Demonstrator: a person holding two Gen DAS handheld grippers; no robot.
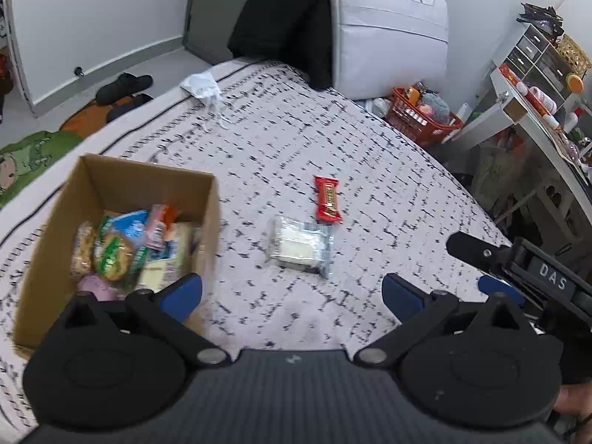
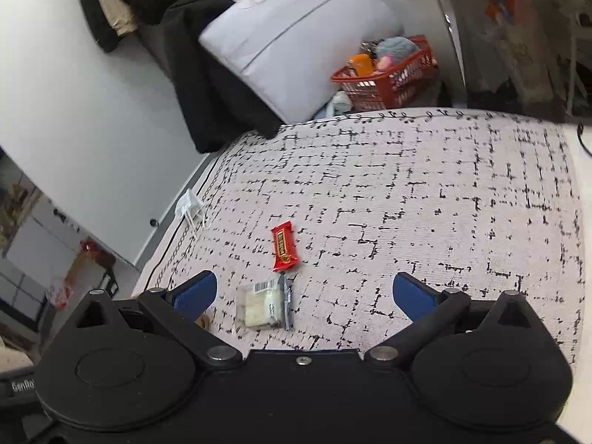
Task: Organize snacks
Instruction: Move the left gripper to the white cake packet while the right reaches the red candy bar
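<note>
Our left gripper (image 1: 292,292) hangs with its jaws spread wide and nothing between them, just above the patterned bed cover (image 1: 370,155); our right gripper (image 2: 303,296) is spread and empty too. Straight ahead of both lies the clear-wrapped snack (image 1: 300,246), flat on the cover, with the red candy bar (image 1: 327,199) just beyond it, nearly touching one corner. The cardboard box (image 1: 207,222) sits to the left, already holding a pile of packets.

We judge the clear packet to be the next pick. Its film looks slippery and the cover soft, so we would come down with the pads astride its short sides, close gently, and lift straight up before swinging over the box wall.

Room is generous: the cover is bare to the right and ahead. We should mind the box's near wall beside the left finger, the bed's edge on the right, and the other gripper close alongside.
</note>
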